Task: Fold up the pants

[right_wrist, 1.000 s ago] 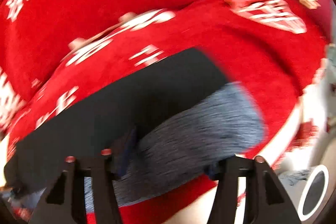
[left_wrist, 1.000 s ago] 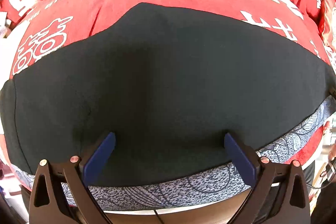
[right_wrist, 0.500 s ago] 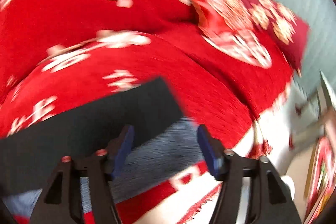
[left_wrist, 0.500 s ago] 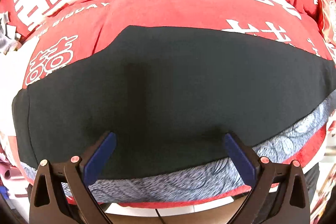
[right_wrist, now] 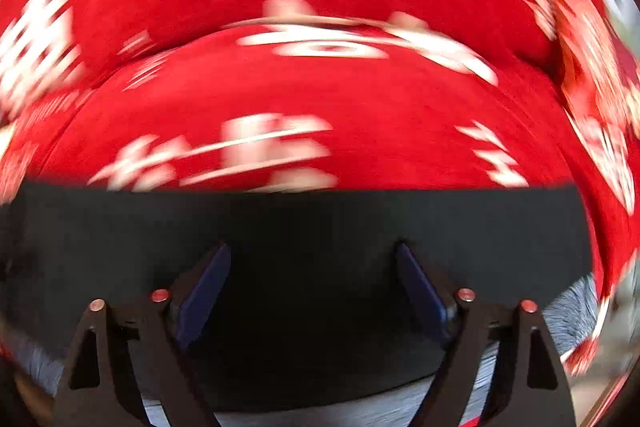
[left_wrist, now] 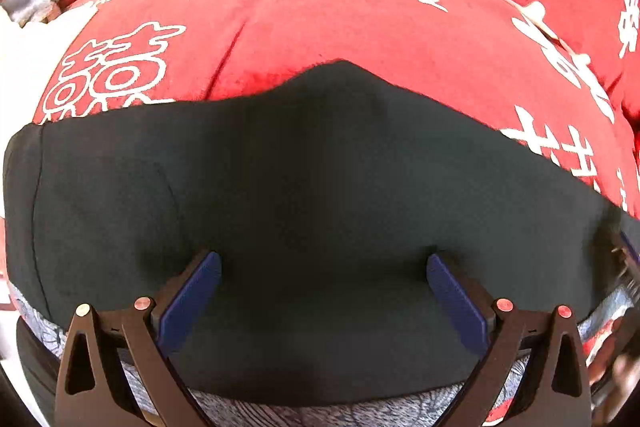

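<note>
Lying flat along front edge of red plush sofa cover with white lettering (left_wrist: 360, 19): black soft-fabric pants with grey patterned waistband (left_wrist: 320, 187).

Hovering above, holding nothing: left gripper (left_wrist: 323, 297) spread wide, right gripper (right_wrist: 314, 291) opening. Likely handling light, limp, non-slippery; pinching an outer hem edge advised.

Bright fisheye views, right one motion-blurred

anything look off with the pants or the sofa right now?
Mostly fine. The black pants lie flat on the red printed sofa cover, but their far edge bulges into a peak instead of running straight, and grey patterned fabric shows beneath.
</note>
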Demonstrator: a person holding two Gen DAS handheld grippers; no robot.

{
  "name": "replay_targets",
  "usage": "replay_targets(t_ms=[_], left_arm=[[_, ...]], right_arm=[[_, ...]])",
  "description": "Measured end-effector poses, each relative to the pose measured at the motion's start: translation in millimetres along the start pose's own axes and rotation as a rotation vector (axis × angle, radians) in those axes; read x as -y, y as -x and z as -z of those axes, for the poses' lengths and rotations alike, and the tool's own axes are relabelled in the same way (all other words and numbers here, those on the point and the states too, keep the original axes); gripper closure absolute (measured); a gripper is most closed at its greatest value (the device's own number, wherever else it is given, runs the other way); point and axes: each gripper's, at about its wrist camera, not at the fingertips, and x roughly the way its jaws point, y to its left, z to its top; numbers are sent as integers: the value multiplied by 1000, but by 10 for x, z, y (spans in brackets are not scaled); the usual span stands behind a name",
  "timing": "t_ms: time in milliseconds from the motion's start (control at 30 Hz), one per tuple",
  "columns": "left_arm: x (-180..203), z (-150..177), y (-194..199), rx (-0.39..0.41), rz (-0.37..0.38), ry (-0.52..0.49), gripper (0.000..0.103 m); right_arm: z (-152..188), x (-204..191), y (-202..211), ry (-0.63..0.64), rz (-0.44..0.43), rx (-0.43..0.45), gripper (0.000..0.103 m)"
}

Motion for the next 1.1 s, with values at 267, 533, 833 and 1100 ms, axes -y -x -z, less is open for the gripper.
replay_targets(t_ms=[267, 533, 833, 1100], left_arm=[[66, 76, 82, -3, -46, -39, 0], [467, 713, 276, 37, -55, -349, 0], [13, 754, 183, -23, -26, -257, 0], [-257, 827, 169, -16, -75, -220, 0]], right_arm=[[18, 1108, 165, -284, 148, -18, 1], [722, -632, 653, 194, -154, 23, 1], [737, -505, 389, 298, -100, -52, 0], [393, 1312, 220, -160, -46, -58, 0]])
